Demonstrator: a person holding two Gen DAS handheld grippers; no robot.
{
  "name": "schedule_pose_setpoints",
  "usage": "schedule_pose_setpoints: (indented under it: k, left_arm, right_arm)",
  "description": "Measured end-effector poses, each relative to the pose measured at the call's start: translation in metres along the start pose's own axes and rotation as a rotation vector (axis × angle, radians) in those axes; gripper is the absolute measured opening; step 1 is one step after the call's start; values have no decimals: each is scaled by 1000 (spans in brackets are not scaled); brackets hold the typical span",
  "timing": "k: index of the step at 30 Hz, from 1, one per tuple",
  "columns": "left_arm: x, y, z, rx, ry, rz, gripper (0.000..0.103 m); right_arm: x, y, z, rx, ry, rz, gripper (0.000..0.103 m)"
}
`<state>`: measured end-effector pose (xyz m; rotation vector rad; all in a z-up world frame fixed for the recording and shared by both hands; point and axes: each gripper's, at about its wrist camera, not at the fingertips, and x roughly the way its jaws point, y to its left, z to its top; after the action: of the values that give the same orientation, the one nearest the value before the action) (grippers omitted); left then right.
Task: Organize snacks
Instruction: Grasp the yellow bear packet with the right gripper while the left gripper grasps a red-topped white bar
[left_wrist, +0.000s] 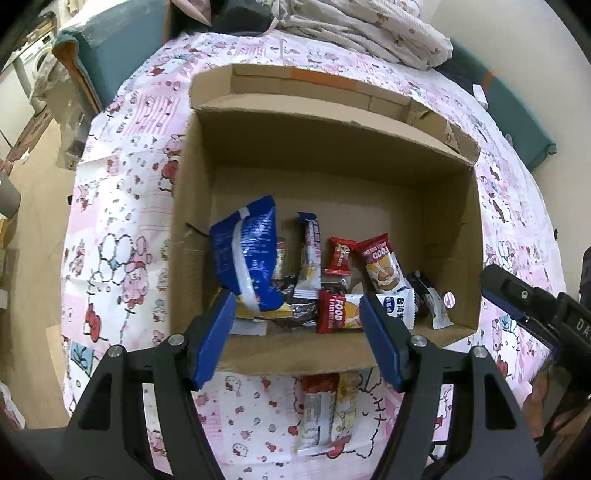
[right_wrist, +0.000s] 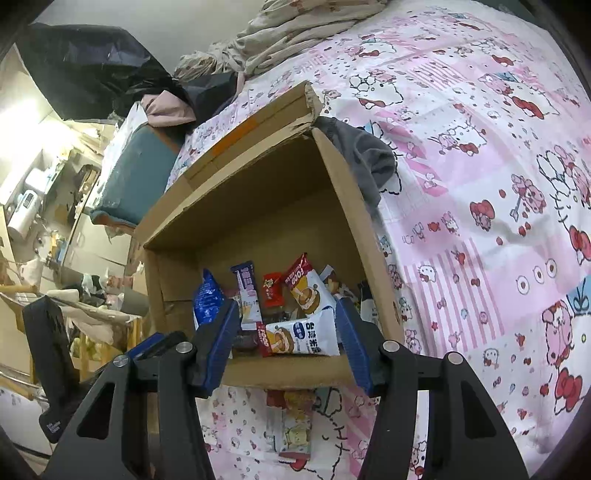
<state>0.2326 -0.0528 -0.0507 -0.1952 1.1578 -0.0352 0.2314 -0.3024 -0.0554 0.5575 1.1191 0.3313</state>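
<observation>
An open cardboard box (left_wrist: 192, 206) (right_wrist: 258, 206) stands on a pink cartoon bedspread (left_wrist: 122, 206) and holds several snack packets. In it a blue bag (left_wrist: 247, 254) leans at the left, and a red and white rice cake packet (left_wrist: 340, 314) (right_wrist: 303, 336) lies along the near wall. A second rice cake packet (left_wrist: 382, 266) and a small red sweet (left_wrist: 340, 254) rest behind it. My left gripper (left_wrist: 297, 299) hangs open above the box's near edge, gripping nothing. My right gripper (right_wrist: 286, 306) is open there too, just to the right. One packet (left_wrist: 325, 413) (right_wrist: 295, 424) lies on the bedspread outside the box.
Crumpled bedclothes (left_wrist: 369, 26) are heaped at the far end of the bed. A grey cloth (right_wrist: 369, 158) lies against the box's right wall. A black bag (right_wrist: 92, 70) and household clutter fill the floor to the left of the bed.
</observation>
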Motion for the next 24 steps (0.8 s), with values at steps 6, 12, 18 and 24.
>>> schedule_pose_setpoints:
  k: [6,12,18,24]
  left_arm:
    - [-19,17,-9,-14,-21,12,66]
    - [-30,38,-29,-15,-10,26,66]
    - [-34,57,-57,-31,28,15,66]
    - [-33,60,-77,-24,26,63,85]
  right_arm:
    - [-8,2,-16,5,10,7,58]
    - [-11,6,-37,20,39,45,58]
    - [12,9,-65,32,144,34,58]
    - [60,15,-89,-32,314,-112,58]
